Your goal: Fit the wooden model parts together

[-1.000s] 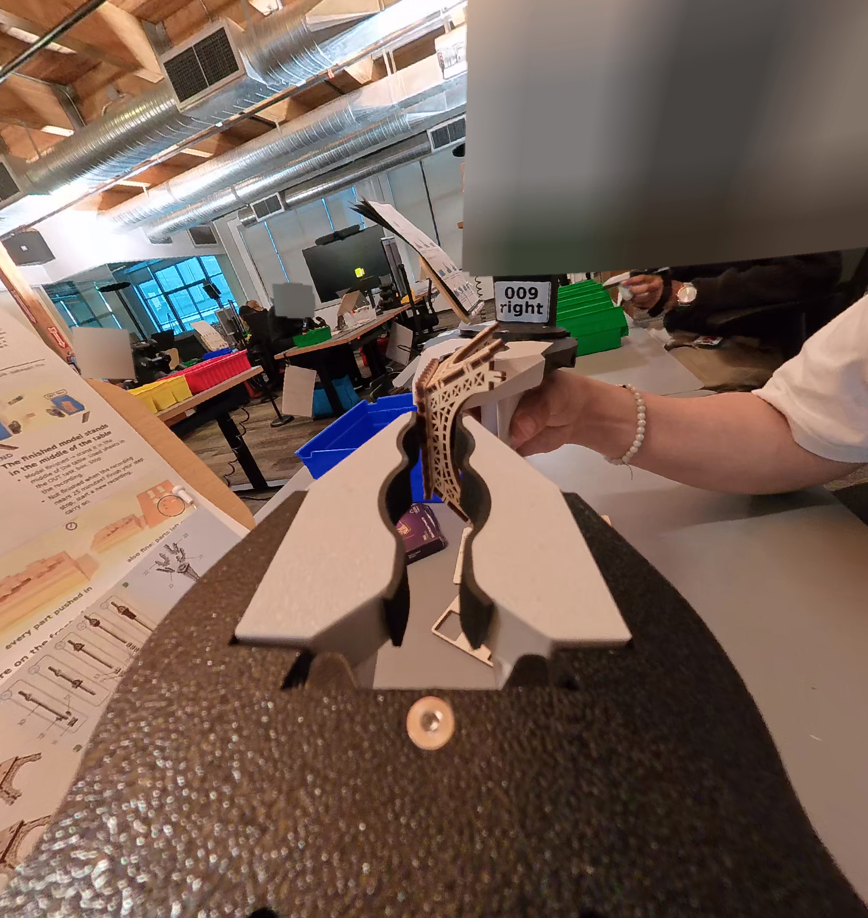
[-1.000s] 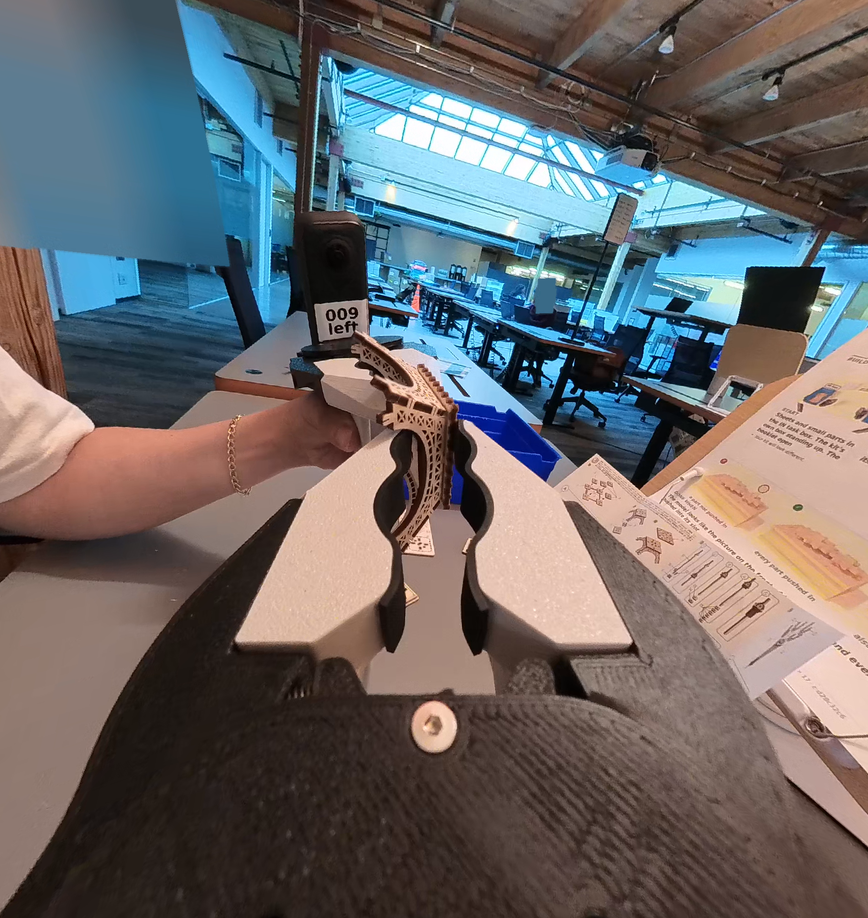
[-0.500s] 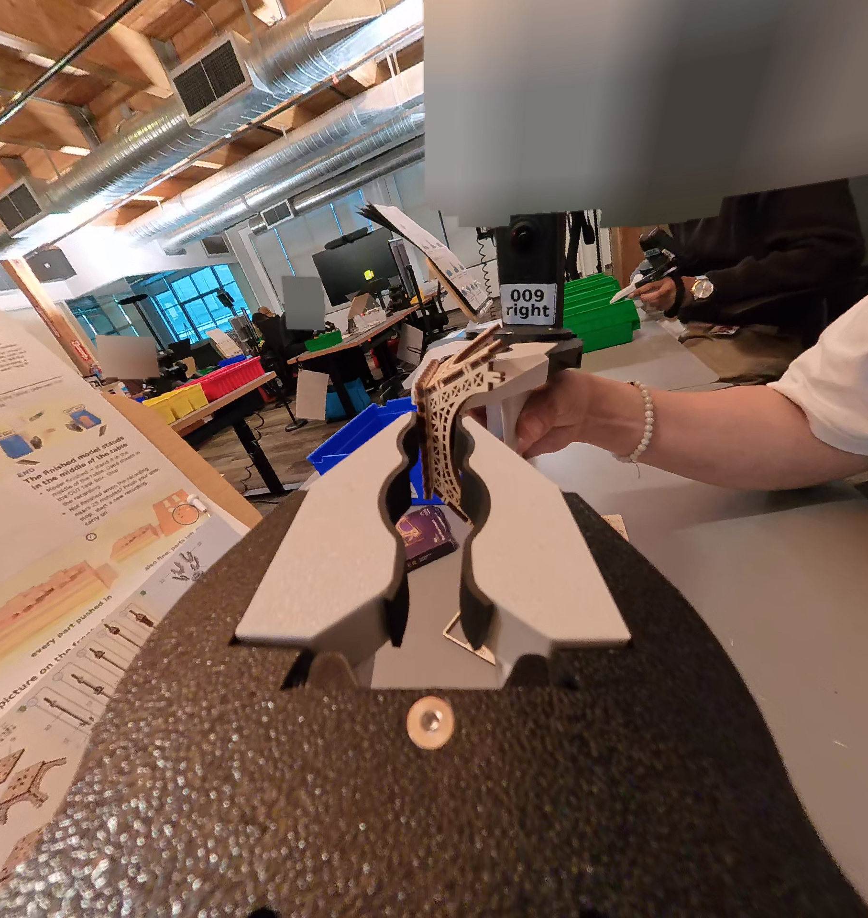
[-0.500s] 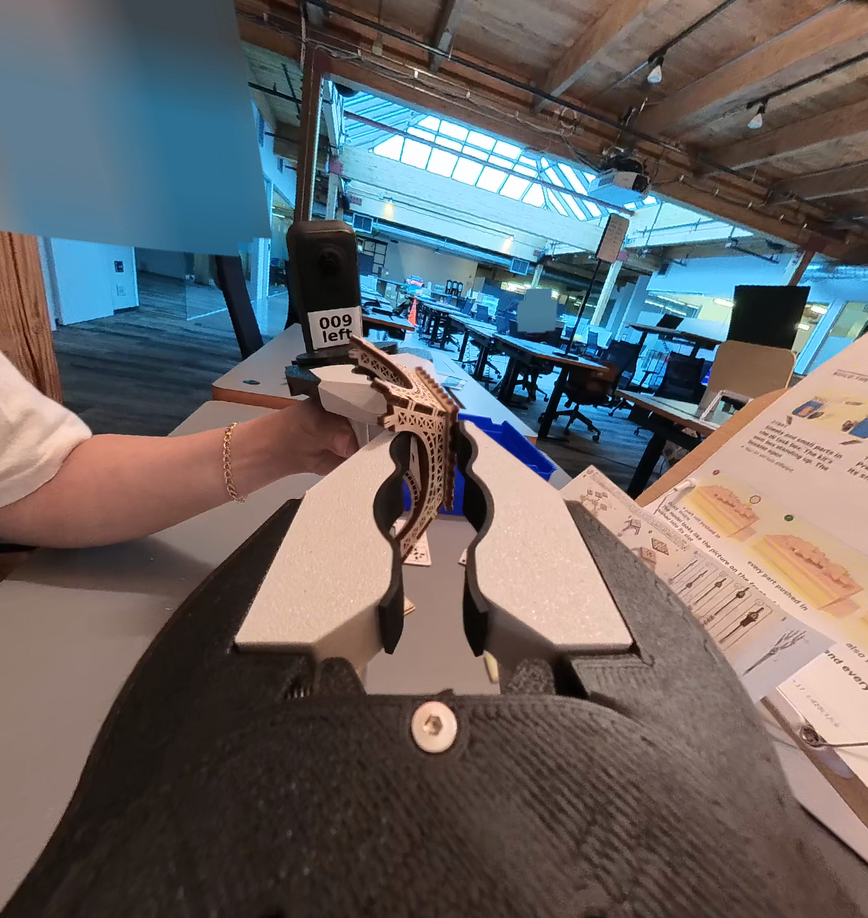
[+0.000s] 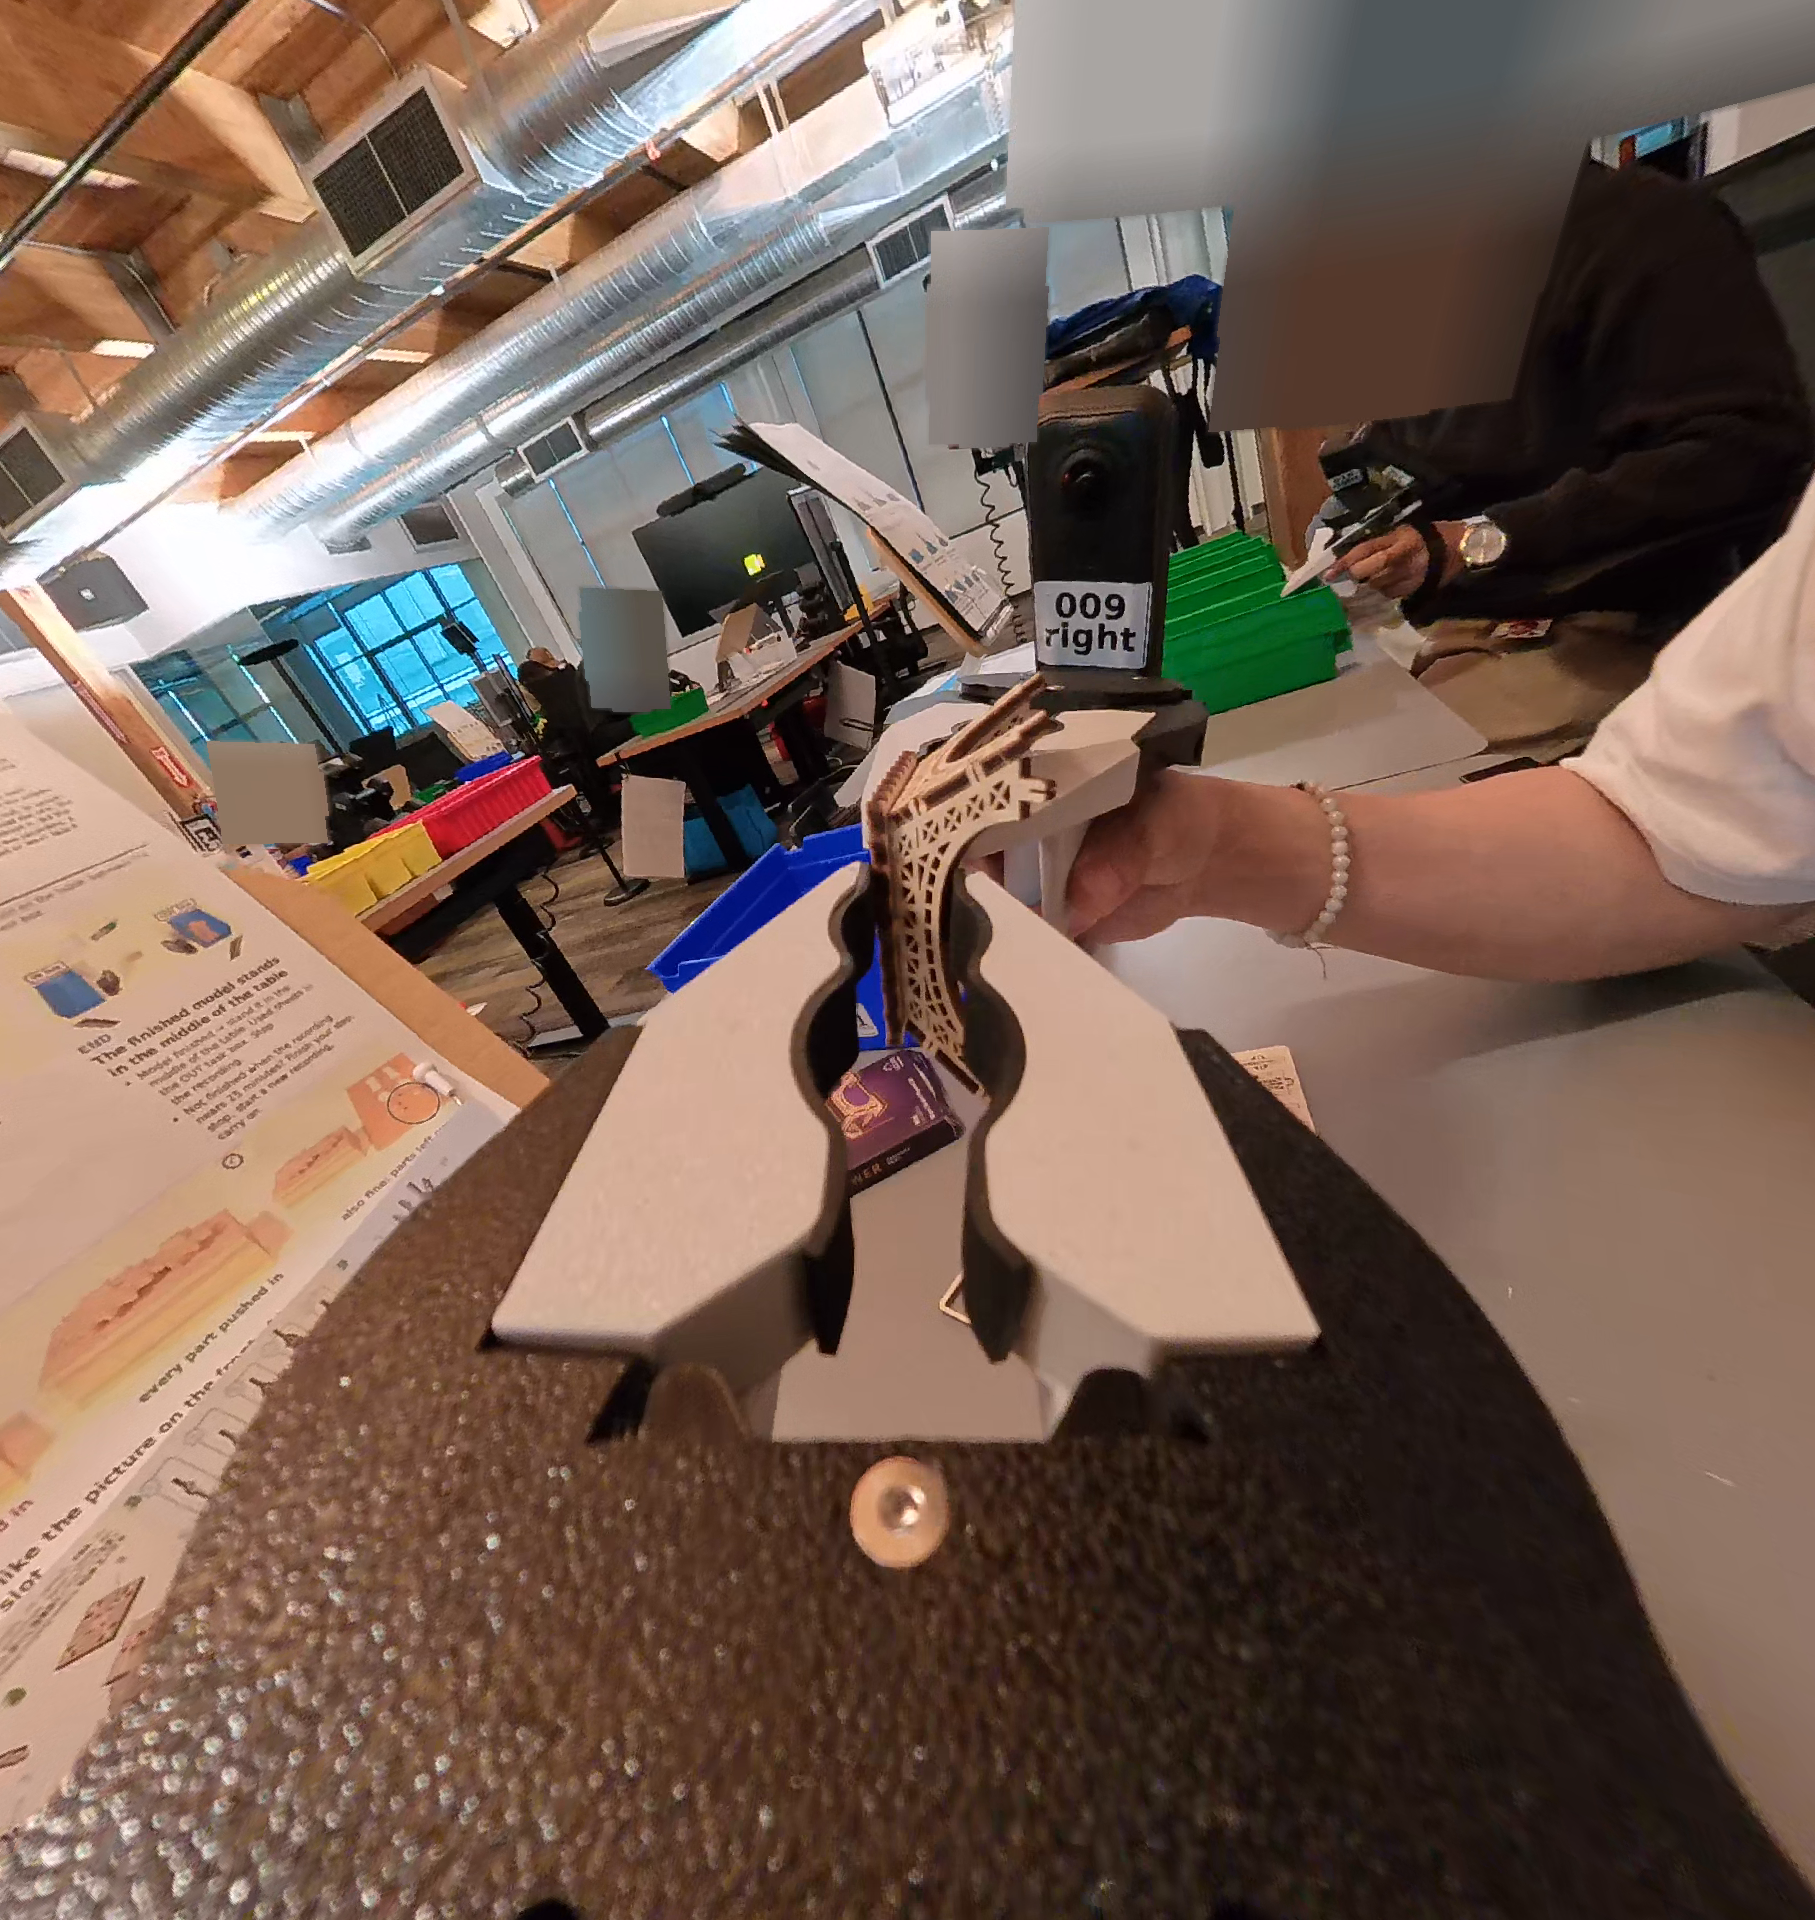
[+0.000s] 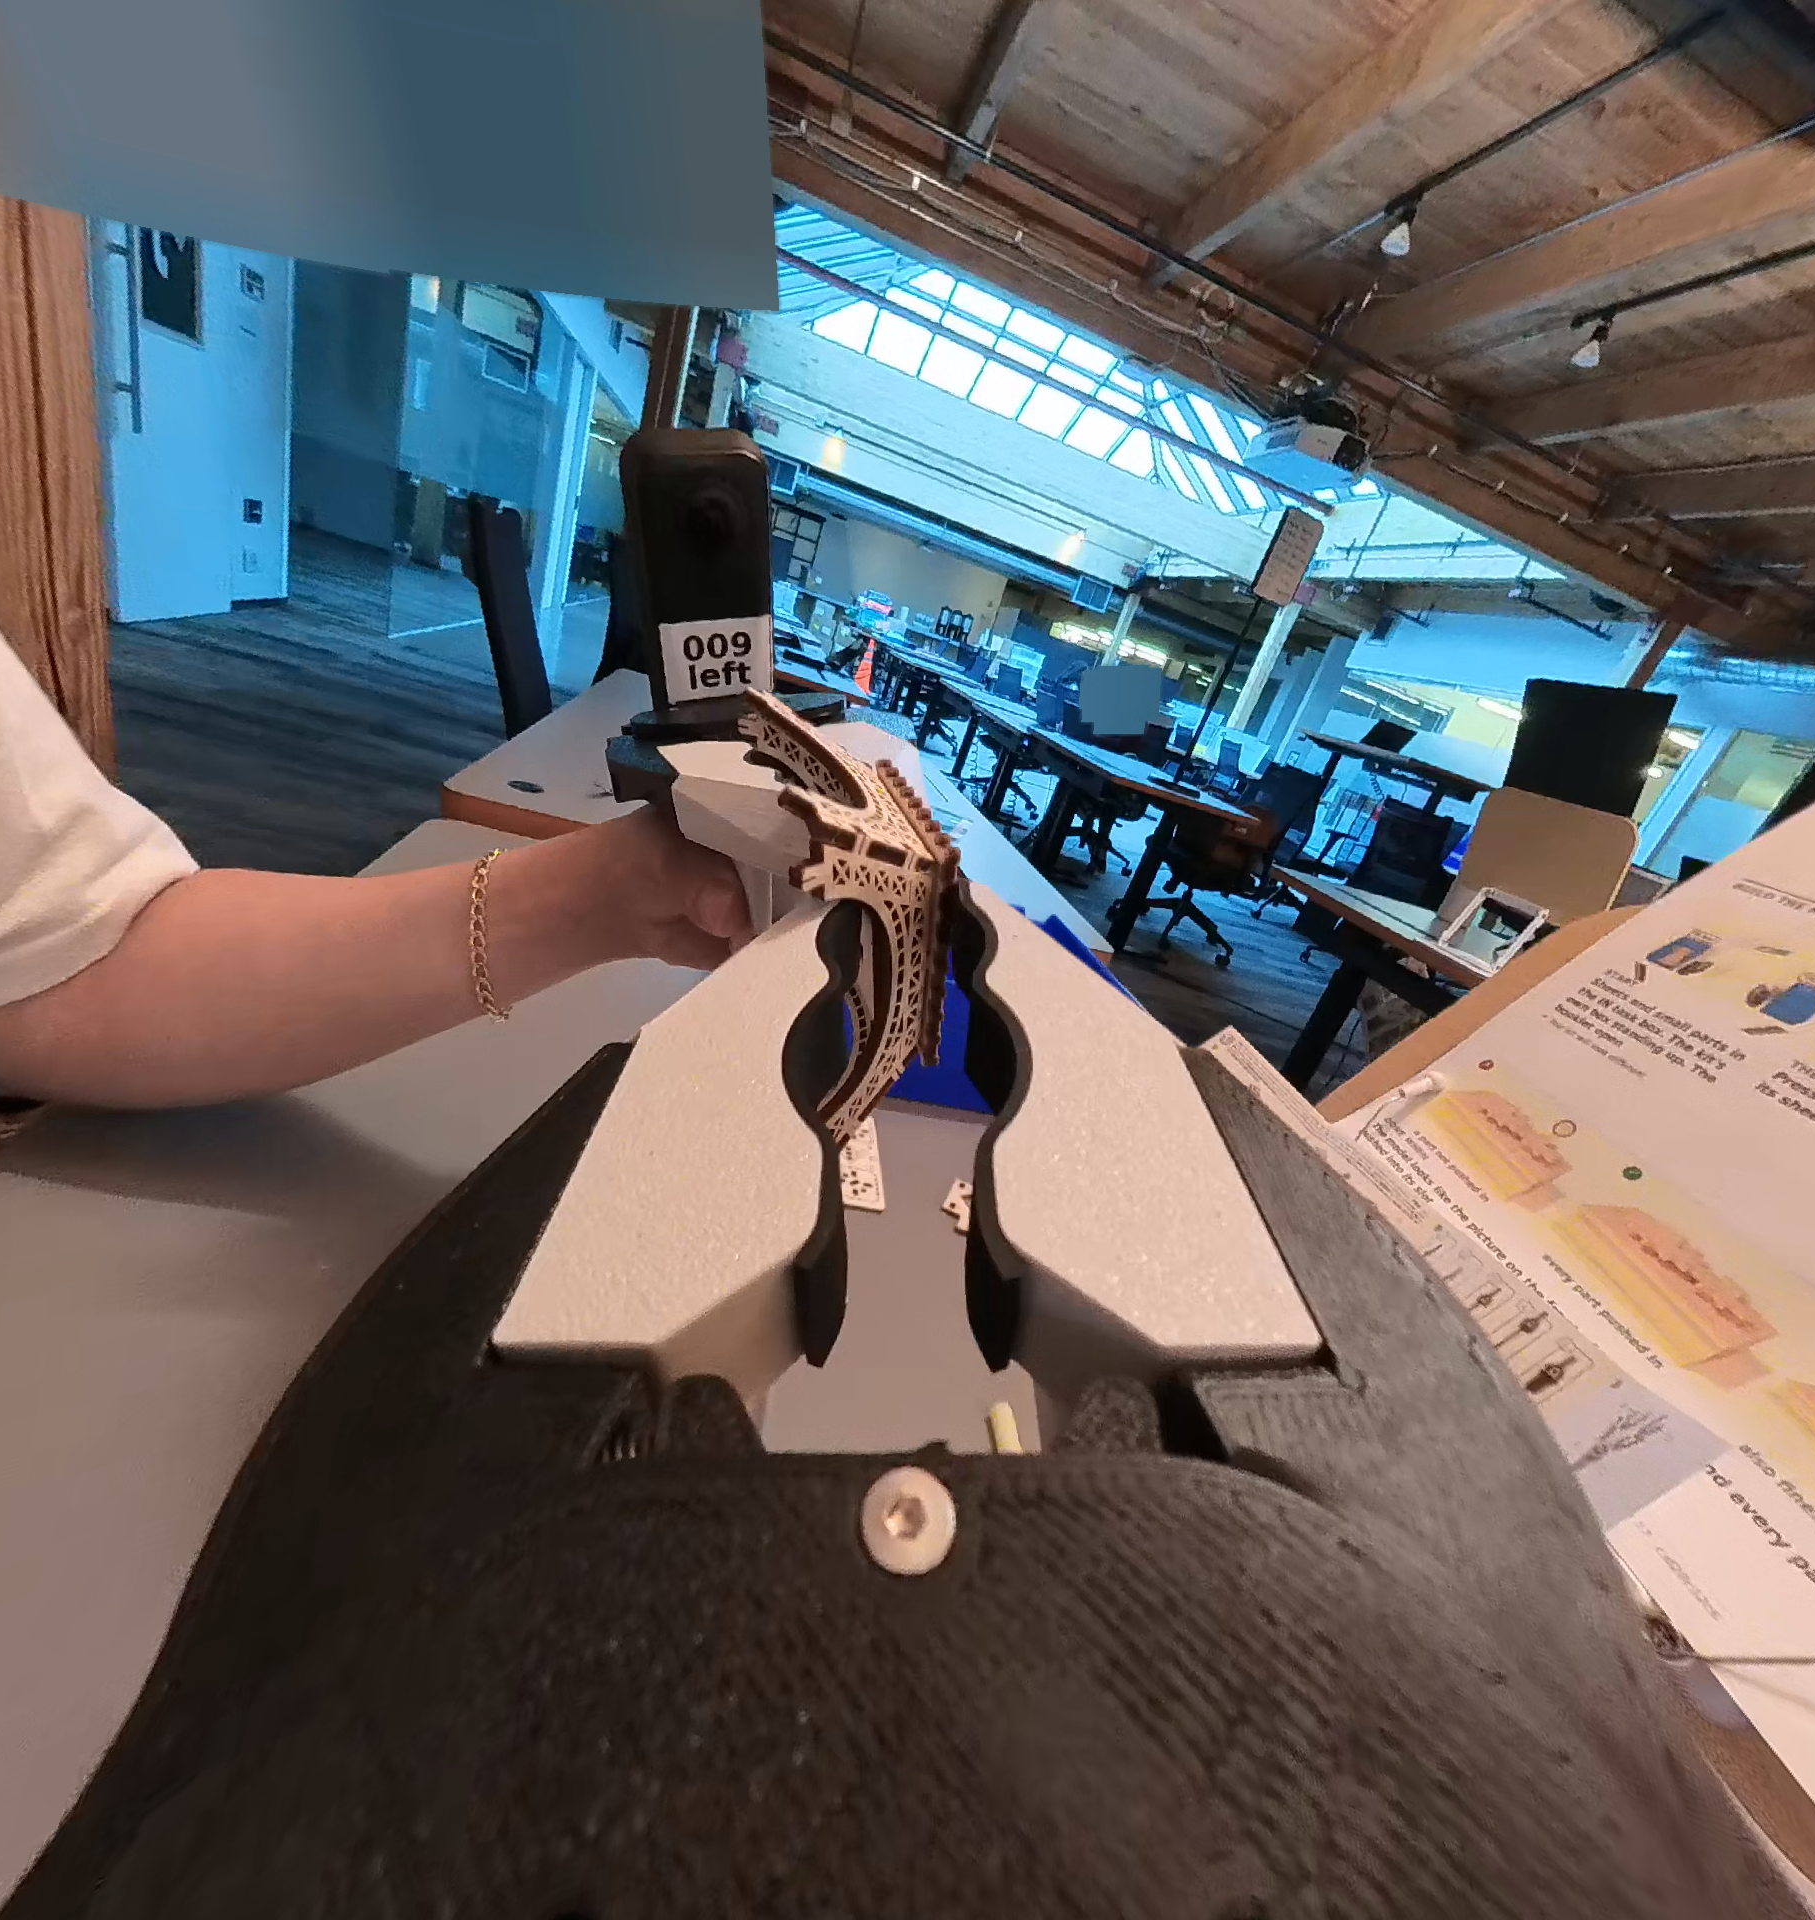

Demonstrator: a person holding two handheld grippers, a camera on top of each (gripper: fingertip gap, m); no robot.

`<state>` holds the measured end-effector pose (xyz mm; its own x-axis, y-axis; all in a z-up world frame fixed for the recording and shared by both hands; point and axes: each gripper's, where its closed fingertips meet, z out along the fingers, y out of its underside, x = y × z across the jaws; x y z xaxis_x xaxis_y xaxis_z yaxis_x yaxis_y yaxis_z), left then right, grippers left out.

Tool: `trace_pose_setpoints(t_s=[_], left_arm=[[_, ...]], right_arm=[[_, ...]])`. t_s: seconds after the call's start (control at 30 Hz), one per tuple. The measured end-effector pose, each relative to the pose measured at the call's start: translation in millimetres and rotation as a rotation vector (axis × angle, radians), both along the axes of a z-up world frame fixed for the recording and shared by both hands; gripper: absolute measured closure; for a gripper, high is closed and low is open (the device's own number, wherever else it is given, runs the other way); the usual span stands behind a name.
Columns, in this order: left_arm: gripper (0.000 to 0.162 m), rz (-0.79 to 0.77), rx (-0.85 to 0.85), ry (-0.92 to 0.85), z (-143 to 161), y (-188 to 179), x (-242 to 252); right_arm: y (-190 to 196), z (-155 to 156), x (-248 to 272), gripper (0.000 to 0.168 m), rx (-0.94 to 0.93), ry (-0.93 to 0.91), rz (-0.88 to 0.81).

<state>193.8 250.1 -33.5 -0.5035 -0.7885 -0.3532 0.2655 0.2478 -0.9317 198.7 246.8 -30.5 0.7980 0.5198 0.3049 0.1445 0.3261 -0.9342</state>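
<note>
A wooden lattice model (image 5: pixel 924 914), tower-like with curved legs, is held in the air between both grippers, which face each other. My left gripper (image 5: pixel 915 894) is shut on its lower part. The right gripper's grey fingers (image 5: pixel 1079 769) clamp its upper end. In the right wrist view the model (image 6: pixel 887 935) sits between the tips of my right gripper (image 6: pixel 898 925), which is shut on it, and the left gripper's grey fingers (image 6: pixel 726 816) hold its far end. Two small loose wooden pieces (image 6: pixel 861 1179) lie on the grey table (image 6: pixel 207 1299) below.
An instruction sheet on a board stands left of my left gripper (image 5: pixel 155 1039) and right of my right gripper (image 6: pixel 1609 1143). A purple box (image 5: pixel 892 1112) and a flat wooden piece (image 5: pixel 950 1299) lie on the table. A blue bin (image 5: pixel 747 914) sits behind. A person in dark clothing (image 5: pixel 1609 499) works at the back right. My two grippers' fingertips are within a few centimetres of each other.
Both grippers have tilted and risen a little with the model still between them; the background has dropped in both views. Both grips look the same.
</note>
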Motion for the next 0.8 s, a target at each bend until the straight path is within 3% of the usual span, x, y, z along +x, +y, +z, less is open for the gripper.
trace_pose_setpoints(t_s=[0.8], left_arm=[[0.151,-0.022,-0.083,0.073,-6.3,9.1,0.6]], right_arm=[[8.5,-4.6,1.0,0.154,-0.036,0.096,-0.007]])
